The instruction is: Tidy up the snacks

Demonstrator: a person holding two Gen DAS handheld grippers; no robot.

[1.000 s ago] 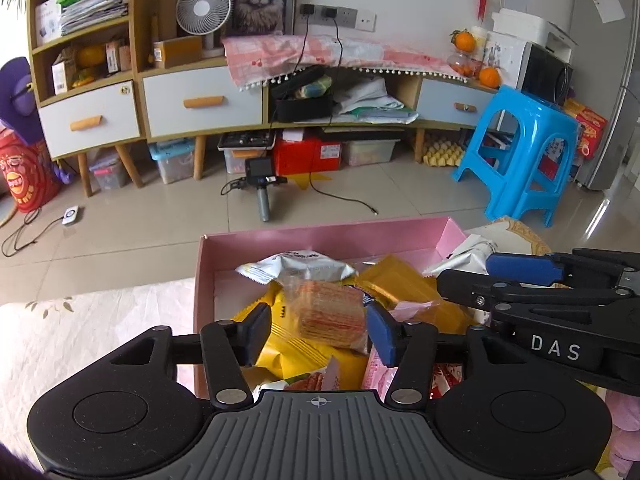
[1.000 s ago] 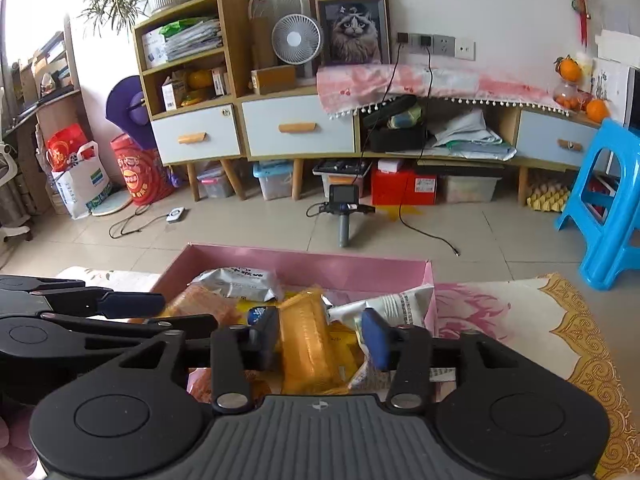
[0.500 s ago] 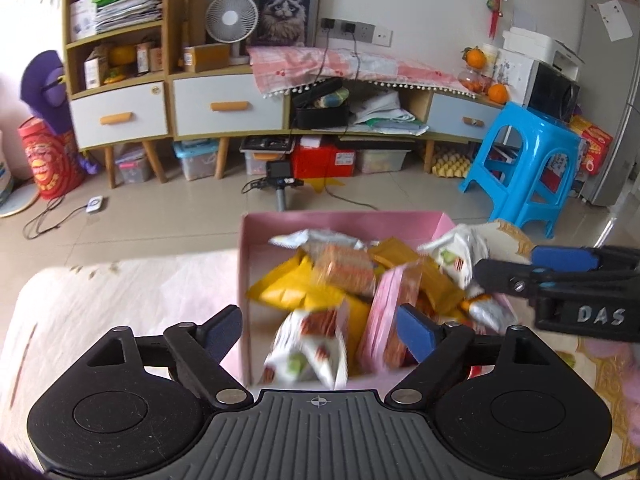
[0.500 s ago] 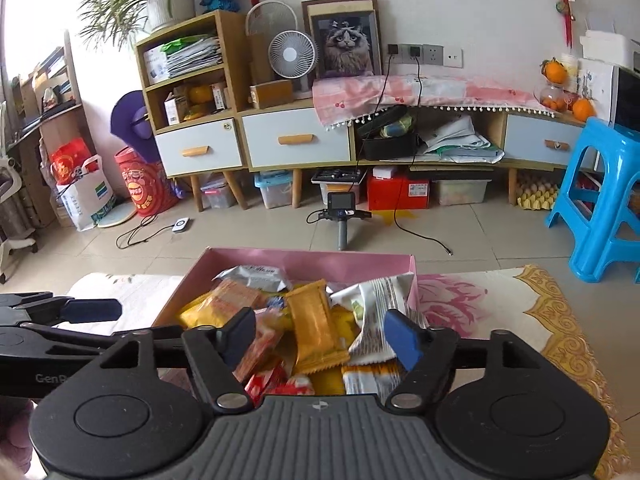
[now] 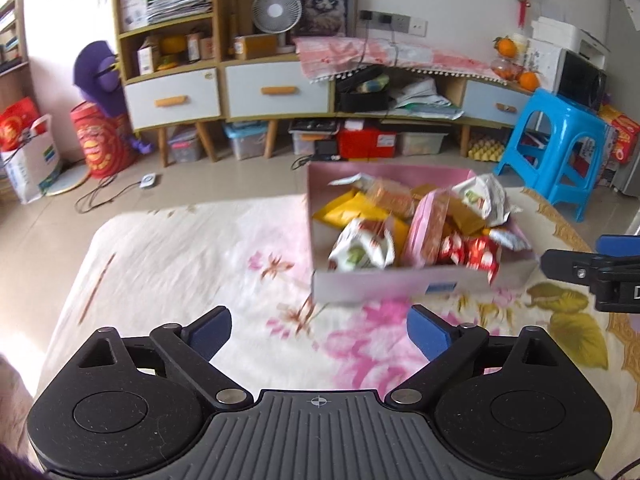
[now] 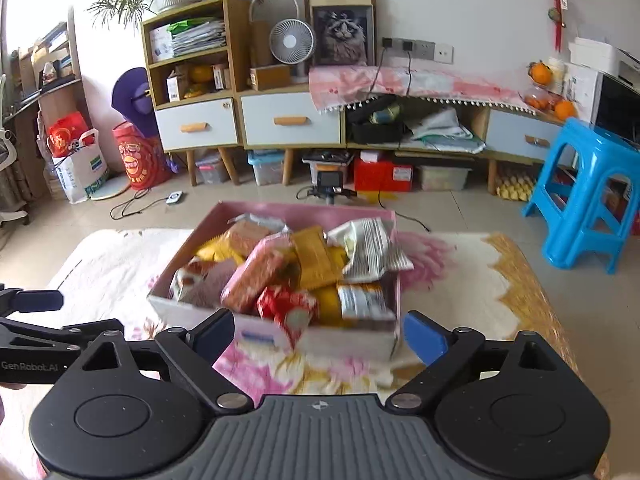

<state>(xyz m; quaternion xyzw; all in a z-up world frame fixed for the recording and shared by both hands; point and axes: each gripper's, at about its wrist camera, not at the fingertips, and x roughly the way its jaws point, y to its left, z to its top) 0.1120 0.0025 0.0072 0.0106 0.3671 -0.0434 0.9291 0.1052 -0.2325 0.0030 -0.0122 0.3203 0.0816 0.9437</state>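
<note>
Left tool [image 5: 319,332] and right tool [image 6: 319,334] opening wide, both empty; snacks [image 6: 296,268] heaped in pink box [image 5: 400,284], table [image 5: 180,256] bare — organizing looks nearly done.

We are reading "GenRobot.AI" in pale letters on the left gripper [image 6: 32,304]; snack wrappers and the box label are blurring beyond reading.

I am in a home living room. At twelve o'clock stands a low wooden cabinet [image 6: 288,120] with a fan [image 6: 291,42] and cat portrait [image 6: 342,34]. At two o'clock sits a blue plastic stool [image 6: 592,184].
</note>
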